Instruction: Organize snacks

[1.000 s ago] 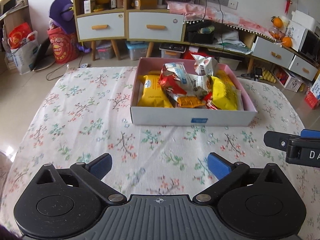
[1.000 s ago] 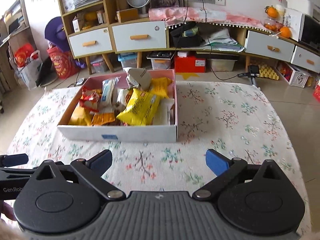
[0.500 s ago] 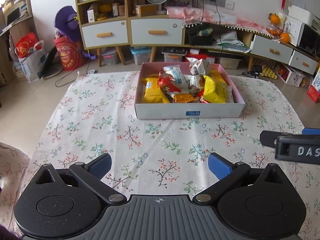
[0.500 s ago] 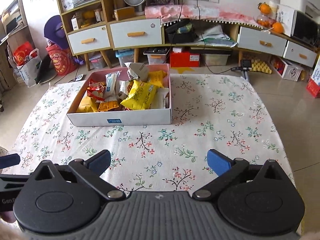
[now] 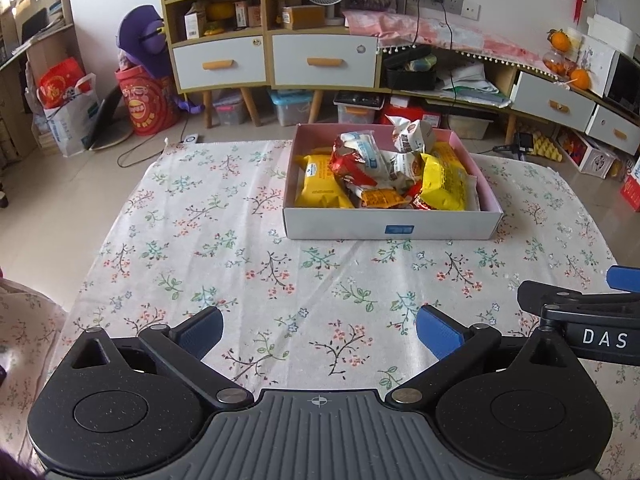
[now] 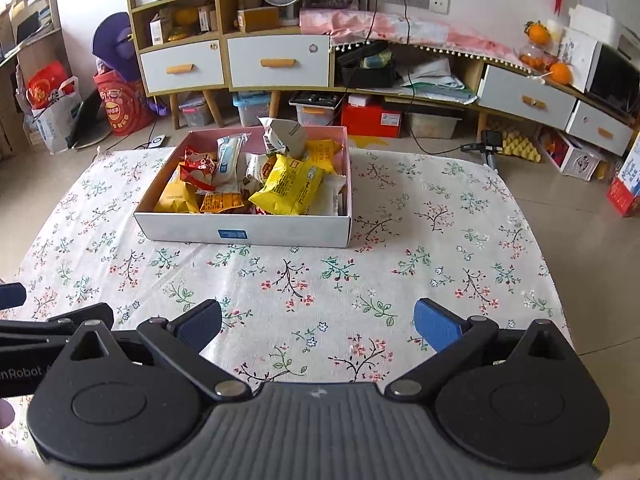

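A shallow rectangular cardboard box (image 5: 392, 224), white outside with a pink inner wall and a small blue label on its front face, sits on the far half of the table, well apart from both grippers. It is heaped with crinkled foil and plastic snack packets (image 5: 384, 176): a plump yellow pillow pack (image 6: 290, 188) lies on top toward the right, a flatter yellow pack (image 5: 320, 186) lies at the left, a glossy red wrapper (image 5: 348, 164) and a white-and-blue one (image 6: 229, 158) lean between them, and a folded grey-white carton (image 6: 286, 138) stands tilted at the back. The table wears a matte, woven cream cloth (image 5: 224, 248) printed with small floral sprigs. The left gripper (image 5: 318, 330) hovers over the near edge of the cloth, its blue-padded fingers spread wide and holding nothing. The right gripper (image 6: 318, 322) sits just beside it, jaws equally wide and empty. Behind stand wooden shelves with white drawers (image 6: 280, 66)
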Available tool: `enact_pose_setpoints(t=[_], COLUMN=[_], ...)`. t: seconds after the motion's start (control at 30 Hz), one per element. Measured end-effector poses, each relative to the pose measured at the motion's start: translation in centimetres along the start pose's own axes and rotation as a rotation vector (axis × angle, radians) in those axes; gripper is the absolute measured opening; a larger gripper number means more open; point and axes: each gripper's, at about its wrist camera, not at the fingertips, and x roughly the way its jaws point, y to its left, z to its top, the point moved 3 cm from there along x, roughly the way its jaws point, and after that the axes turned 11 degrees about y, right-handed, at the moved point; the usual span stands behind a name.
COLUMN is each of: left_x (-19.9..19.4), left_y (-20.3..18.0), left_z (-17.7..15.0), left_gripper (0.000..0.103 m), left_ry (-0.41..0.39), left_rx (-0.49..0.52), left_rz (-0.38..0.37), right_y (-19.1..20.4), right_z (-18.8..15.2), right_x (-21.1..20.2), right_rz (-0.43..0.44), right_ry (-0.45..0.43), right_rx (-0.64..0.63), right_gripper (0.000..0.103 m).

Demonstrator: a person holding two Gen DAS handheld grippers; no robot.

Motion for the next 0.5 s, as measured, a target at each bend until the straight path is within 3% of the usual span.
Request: enact_pose_setpoints(t=[0.5], left_x=[-0.12], left_y=[-0.19], left_z=[-0.01], left_gripper=[0.103], left_ry=[-0.001], left_rx=[0.004], left_rz=[0.009], right_y=[-0.09], right_z=[-0.14], right_x=[0.16], right_rz=[-0.006], right_ry=[0.023], right_rx=[0.011], right_gripper=[0.103])
